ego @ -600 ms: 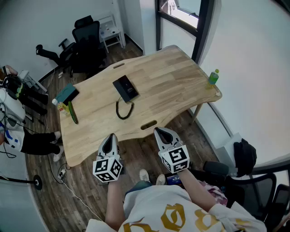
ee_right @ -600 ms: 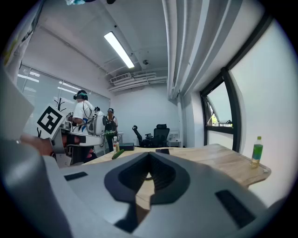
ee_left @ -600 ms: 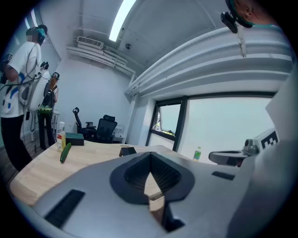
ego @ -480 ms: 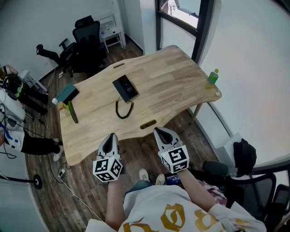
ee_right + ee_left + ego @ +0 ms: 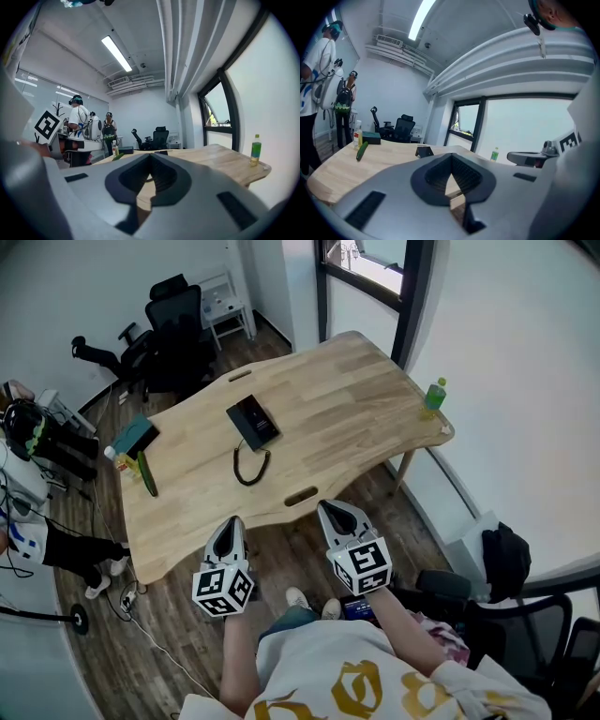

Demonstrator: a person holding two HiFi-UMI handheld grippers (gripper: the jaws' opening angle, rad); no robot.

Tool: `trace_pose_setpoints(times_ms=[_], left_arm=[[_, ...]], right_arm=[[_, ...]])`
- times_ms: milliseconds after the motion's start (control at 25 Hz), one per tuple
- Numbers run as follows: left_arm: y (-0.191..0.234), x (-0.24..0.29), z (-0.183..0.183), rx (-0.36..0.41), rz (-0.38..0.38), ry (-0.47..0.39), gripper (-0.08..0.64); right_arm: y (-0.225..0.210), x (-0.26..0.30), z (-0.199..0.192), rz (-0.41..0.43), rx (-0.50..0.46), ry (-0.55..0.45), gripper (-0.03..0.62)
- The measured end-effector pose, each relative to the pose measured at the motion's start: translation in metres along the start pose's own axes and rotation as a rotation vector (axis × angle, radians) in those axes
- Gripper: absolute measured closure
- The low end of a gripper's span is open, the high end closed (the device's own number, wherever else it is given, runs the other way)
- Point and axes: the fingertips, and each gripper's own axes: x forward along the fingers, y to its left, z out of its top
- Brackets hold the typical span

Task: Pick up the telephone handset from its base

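The black telephone [image 5: 253,421] lies flat near the middle of the wooden table [image 5: 356,399]. Its coiled cord [image 5: 251,468] loops toward the near edge. The phone shows small and far off in the left gripper view [image 5: 424,151]. My left gripper [image 5: 230,524] and right gripper [image 5: 330,511] hover side by side over the floor, short of the table's near edge and well apart from the phone. Both are shut with nothing between the jaws. From the left gripper view the right gripper [image 5: 529,158] shows at the right.
A green bottle [image 5: 433,396] stands at the table's right corner. A teal box [image 5: 134,434], a small bottle and a long green object [image 5: 148,474] sit at the left end. Black office chairs [image 5: 178,329] stand beyond the table. People stand at the left [image 5: 28,521].
Both grippers keep their places. The head view has shifted a little, so the table sits slightly higher and further left. The person at the left edge has moved a leg.
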Motion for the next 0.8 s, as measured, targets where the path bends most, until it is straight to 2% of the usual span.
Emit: trace_pose_setpoints(times_ms=[400, 800], left_arm=[[0.021, 0.035, -0.002, -0.042, 0.017, 0.009, 0.554], [0.059, 0.139, -0.008, -0.089, -0.023, 0.074, 0.554]], right_arm=[[-0.019, 0.03, -0.011, 0.004, 0.014, 0.032, 0.588], [-0.071, 0.117, -0.025, -0.042, 0.046, 0.108, 0.588]])
